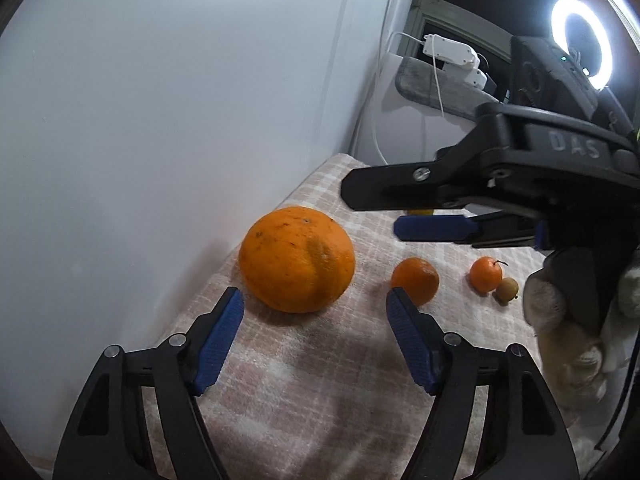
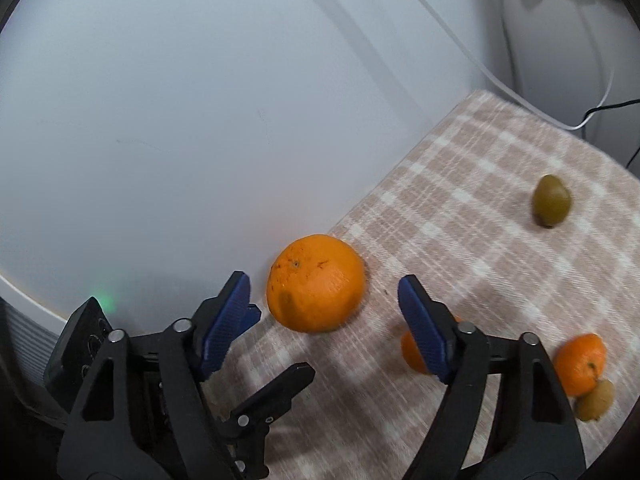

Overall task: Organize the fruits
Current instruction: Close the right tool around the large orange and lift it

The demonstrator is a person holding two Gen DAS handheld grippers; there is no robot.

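A large orange lies on the checked cloth by the white wall. My left gripper is open and empty, just short of it. A mid-sized mandarin sits by its right finger. A small mandarin with a stem touches a small brown-green fruit. My right gripper hangs open above the cloth at the right. In the right wrist view my right gripper is open around the near side of the large orange. A green fruit lies apart, farther back.
A white wall borders the cloth on the left. A ring light and white devices with cables stand behind the cloth. A gloved hand holds the right gripper. The left gripper's finger shows under the right one.
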